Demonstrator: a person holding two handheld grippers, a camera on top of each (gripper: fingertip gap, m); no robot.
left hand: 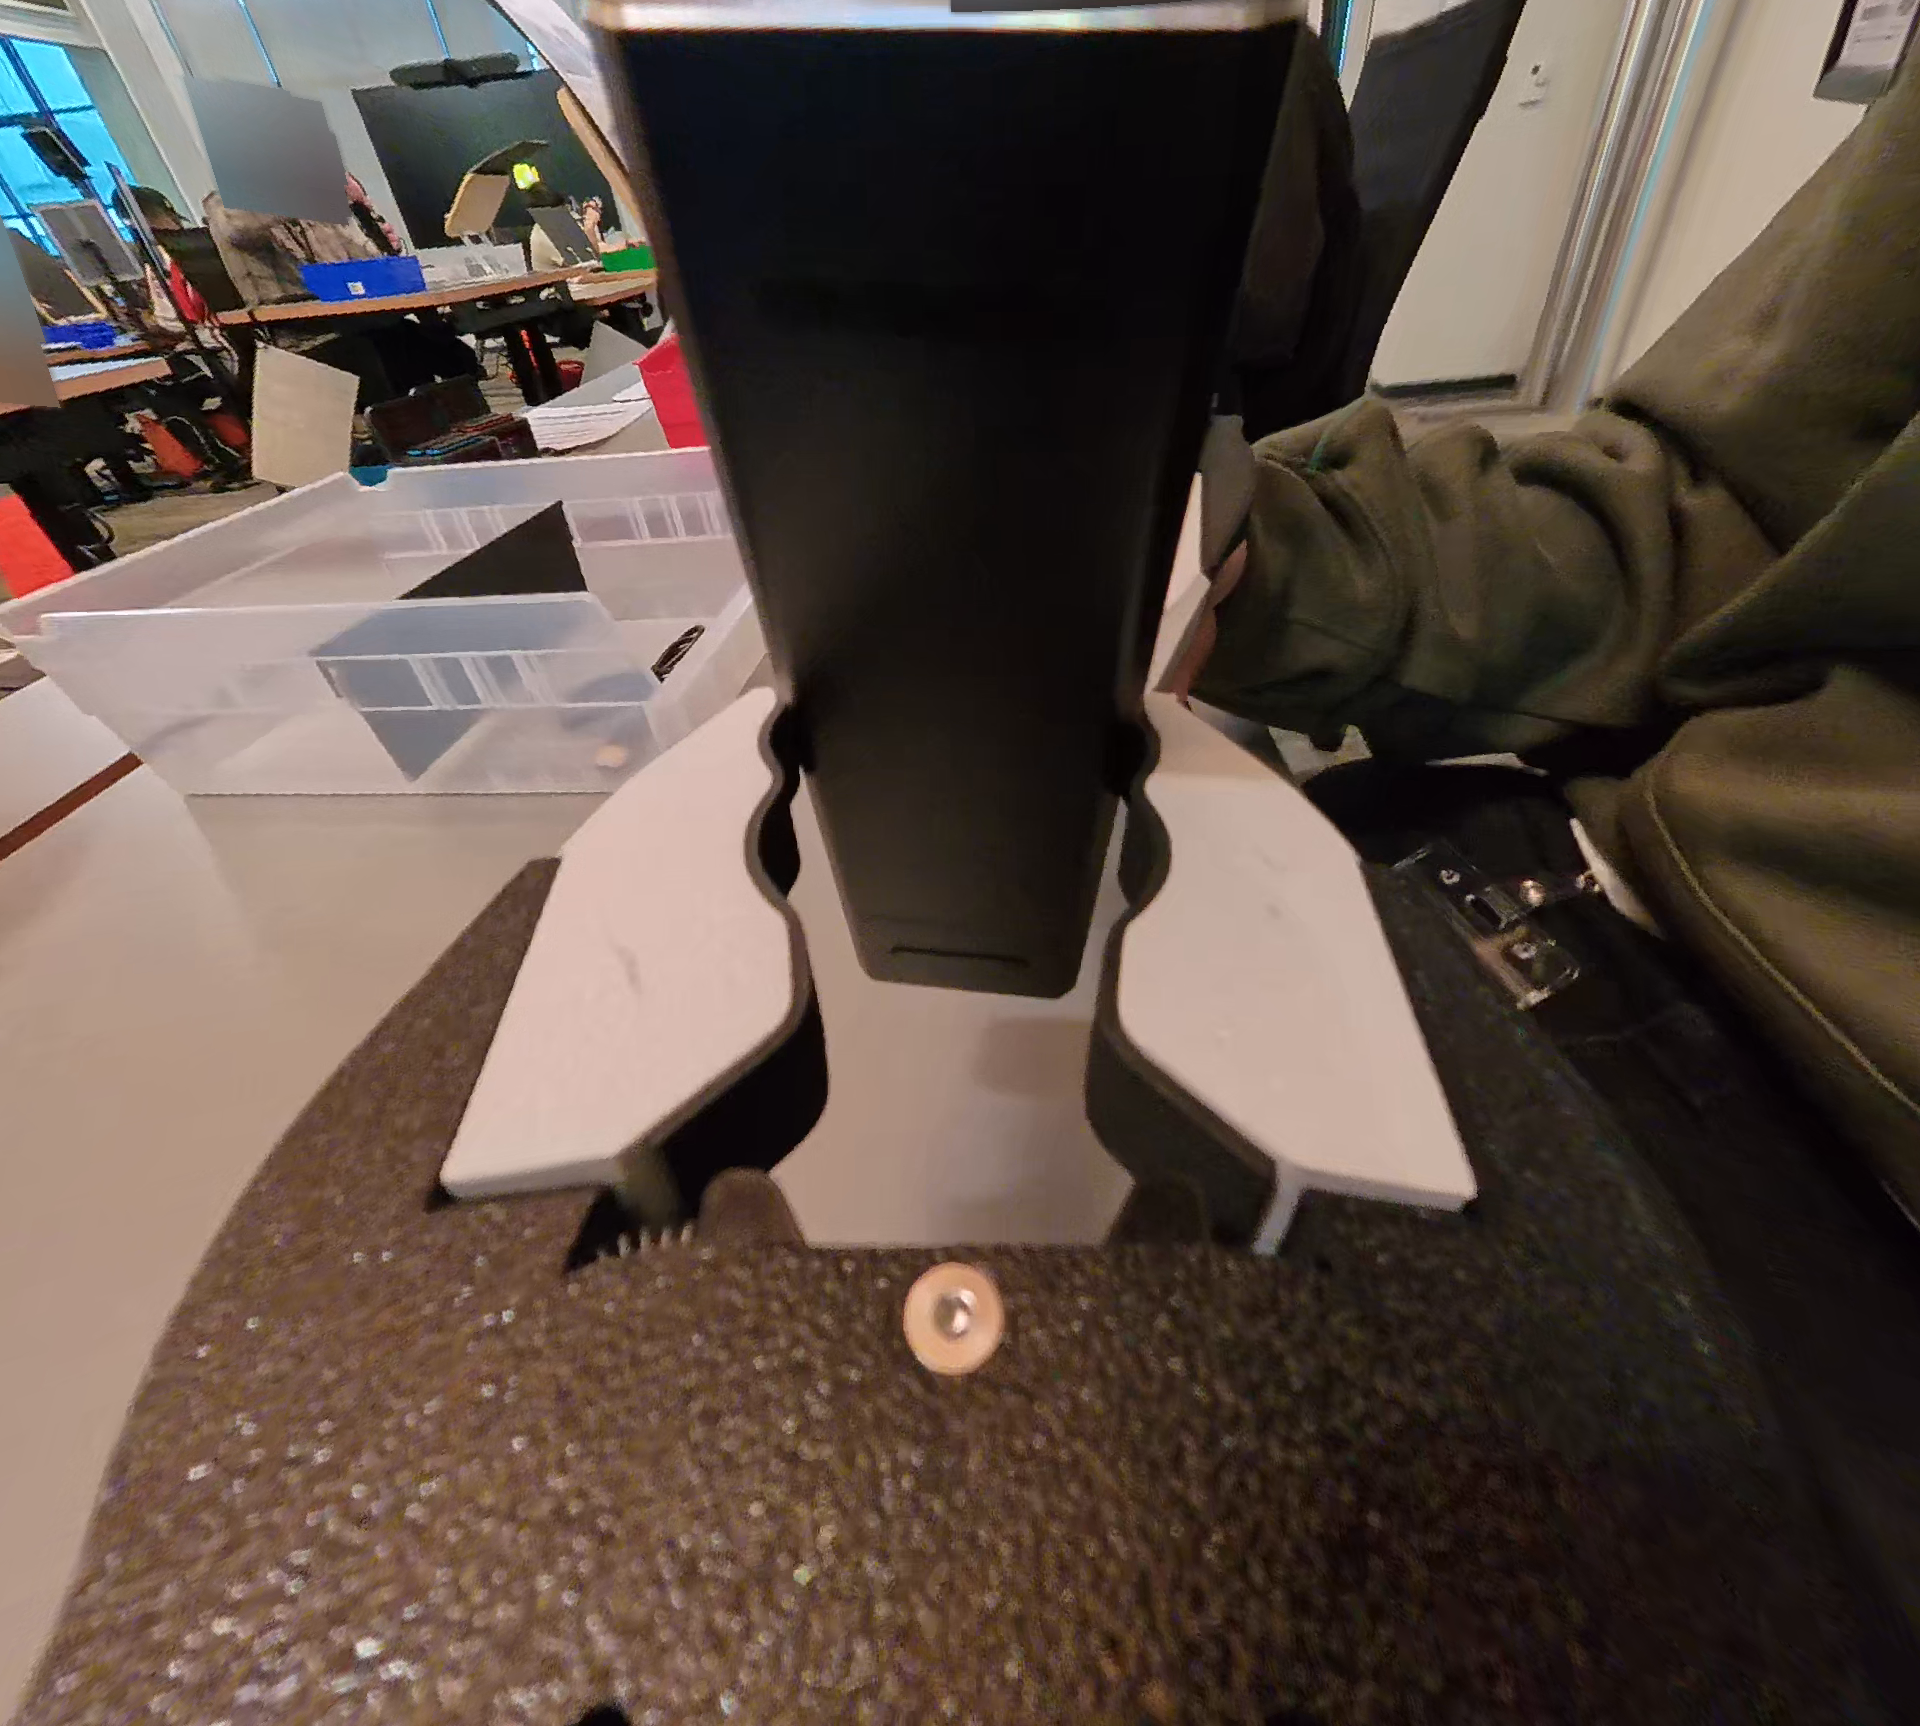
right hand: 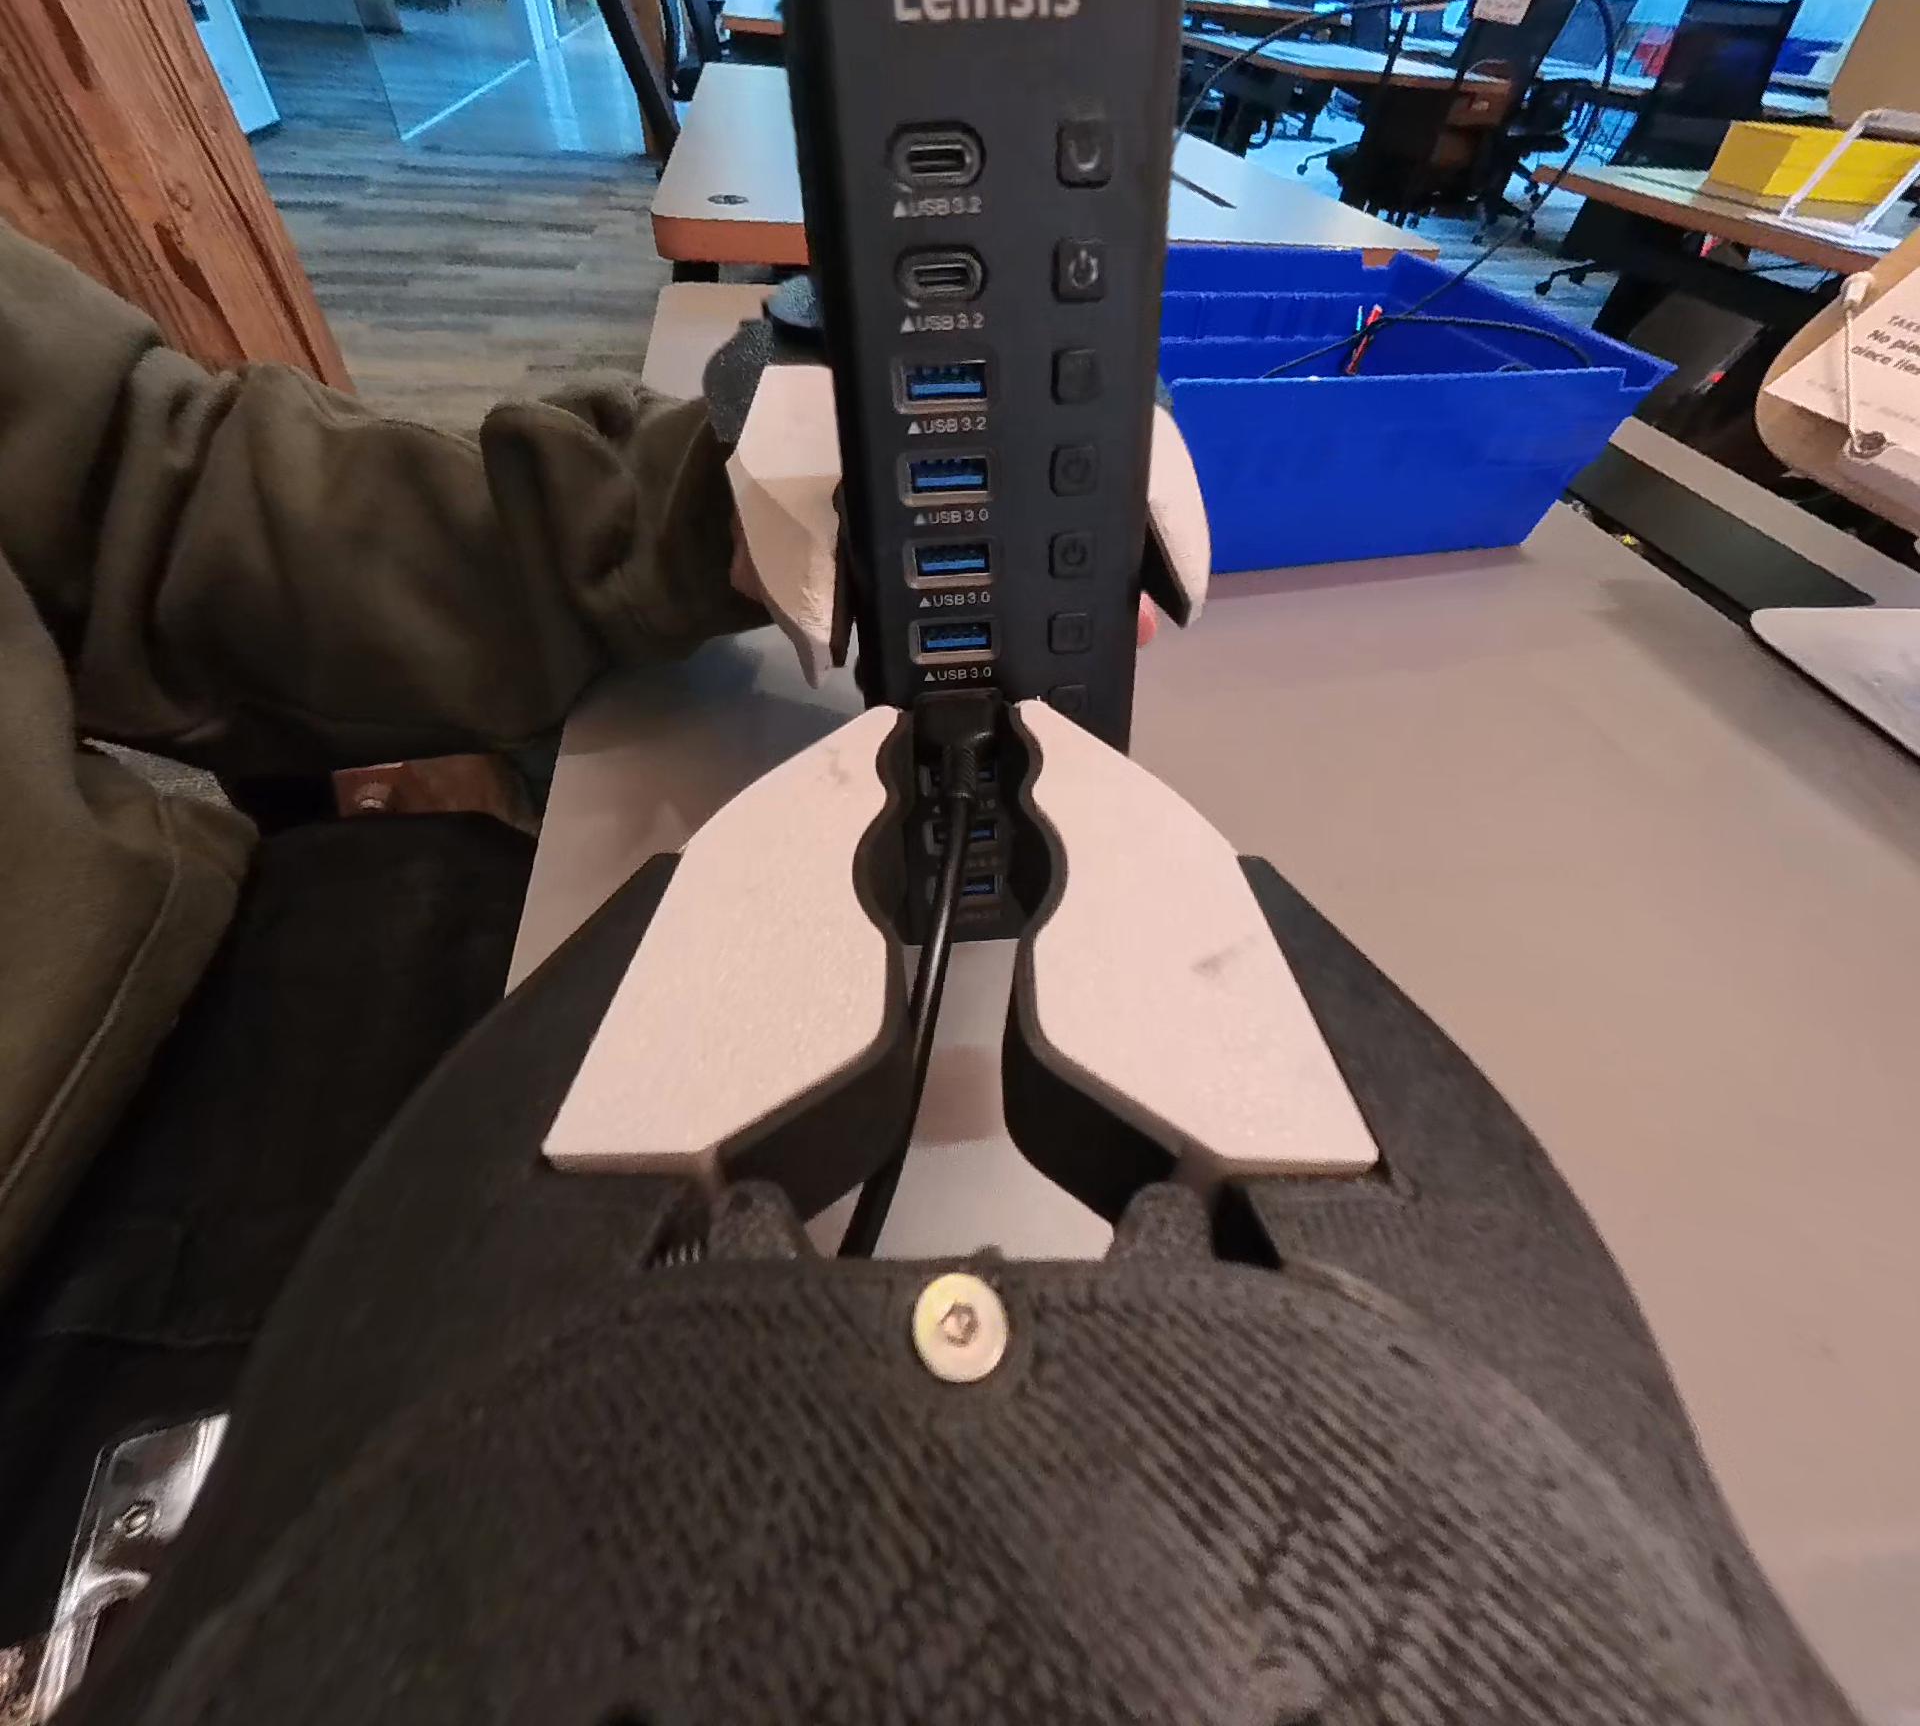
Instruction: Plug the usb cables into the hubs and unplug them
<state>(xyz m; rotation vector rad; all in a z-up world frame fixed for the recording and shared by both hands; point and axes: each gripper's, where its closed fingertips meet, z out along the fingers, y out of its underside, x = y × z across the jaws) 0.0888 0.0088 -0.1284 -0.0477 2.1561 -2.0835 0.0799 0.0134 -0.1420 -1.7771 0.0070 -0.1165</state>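
the black usb hub (right hand: pixel 982 305) is standing upright above the grey table (right hand: pixel 1455 845), its port face turned toward the right wrist camera. the left gripper (left hand: pixel 961 741) is clamping the hub's sides, its plain back filling the left wrist view. the right gripper (right hand: pixel 958 720) is pinching the black usb plug (right hand: pixel 956 726) at a port low on the hub, with the cable (right hand: pixel 930 1001) trailing back between its fingers. a blue bin (right hand: pixel 1382 450) is sitting behind the hub on the right; a clear plastic tray (left hand: pixel 343 668) is resting on the table at left.
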